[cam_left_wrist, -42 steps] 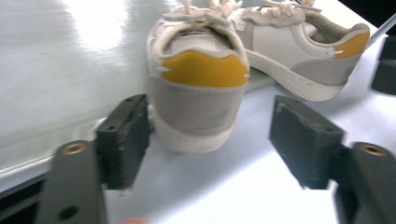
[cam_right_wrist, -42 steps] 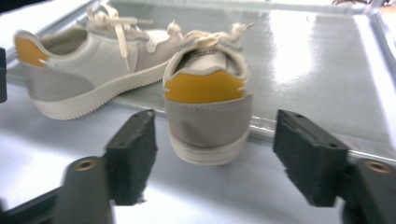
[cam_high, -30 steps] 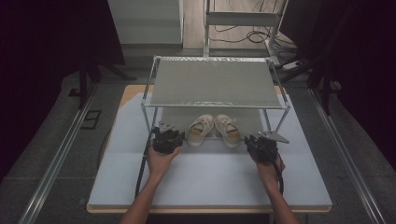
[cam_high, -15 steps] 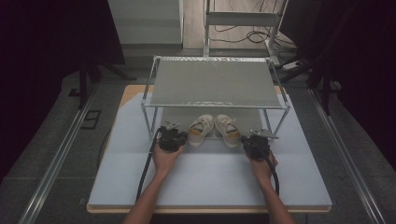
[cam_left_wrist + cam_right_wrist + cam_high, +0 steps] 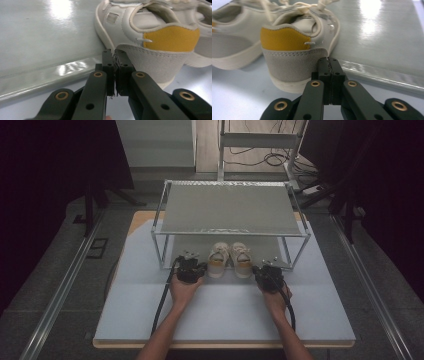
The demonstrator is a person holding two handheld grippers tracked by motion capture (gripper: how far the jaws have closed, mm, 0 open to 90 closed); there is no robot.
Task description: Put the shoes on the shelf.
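Observation:
A pair of cream sneakers with yellow heel tabs stands toe-in on the rack's lower shelf. The left shoe [image 5: 218, 260] [image 5: 155, 42] and the right shoe [image 5: 241, 261] [image 5: 292, 50] have their heels toward me. My left gripper [image 5: 192, 264] [image 5: 114, 53] rests low on the table, tips beside the left shoe's heel on its outer side. Its jaws have just closed together with nothing between them. On the other side, my right gripper [image 5: 264, 268] [image 5: 328, 60] is shut and empty too, tips beside the right shoe's heel.
A two-level metal rack [image 5: 230, 234] stands mid-table on a white mat [image 5: 225, 315]. Its corner posts rise just beyond each gripper. The shiny lower shelf plate [image 5: 50, 37] [image 5: 382, 37] has a raised front edge. Cables trail back along both forearms.
Both hands have slid inward toward the shoes, the left one to the right and the right one to the left, and sit a little lower.

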